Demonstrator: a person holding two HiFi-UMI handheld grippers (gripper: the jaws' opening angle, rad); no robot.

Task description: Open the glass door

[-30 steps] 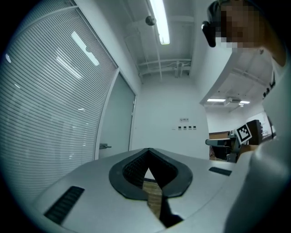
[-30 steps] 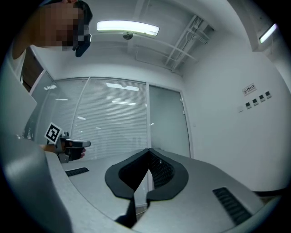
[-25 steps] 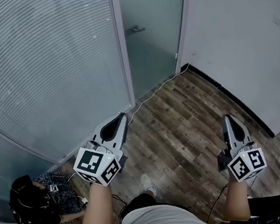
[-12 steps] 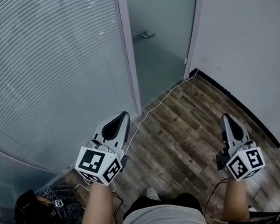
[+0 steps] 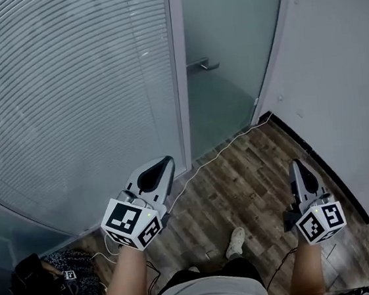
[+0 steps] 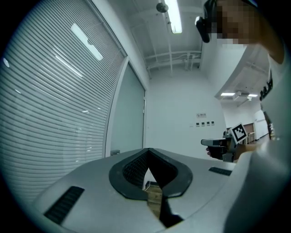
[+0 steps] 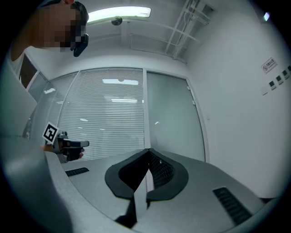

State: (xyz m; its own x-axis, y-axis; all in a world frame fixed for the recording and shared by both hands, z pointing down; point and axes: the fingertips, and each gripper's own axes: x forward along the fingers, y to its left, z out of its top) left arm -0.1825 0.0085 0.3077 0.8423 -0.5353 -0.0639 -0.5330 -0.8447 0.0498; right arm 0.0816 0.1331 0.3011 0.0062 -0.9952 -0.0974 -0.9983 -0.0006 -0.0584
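This looks to me like the approach step: neither claw touches the glass door [image 5: 226, 46], which appears shut at twelve o'clock, well apart from me. My left claw [image 5: 166, 160] at seven o'clock and my right claw [image 5: 296, 164] at five each have jaws pressed together, pinching nothing. Next I must reach the lever handle [image 5: 203, 64] (just one) and spread a claw for it. I count one door, one handle, two claws and one floor cable [image 5: 227, 146].

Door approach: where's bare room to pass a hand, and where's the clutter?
Free: floor between the left gripper and right gripper, up to the door; nothing in front of the handle. Crowded: a cable crosses the floor before the door, and a bag lies by the partition, lower left.
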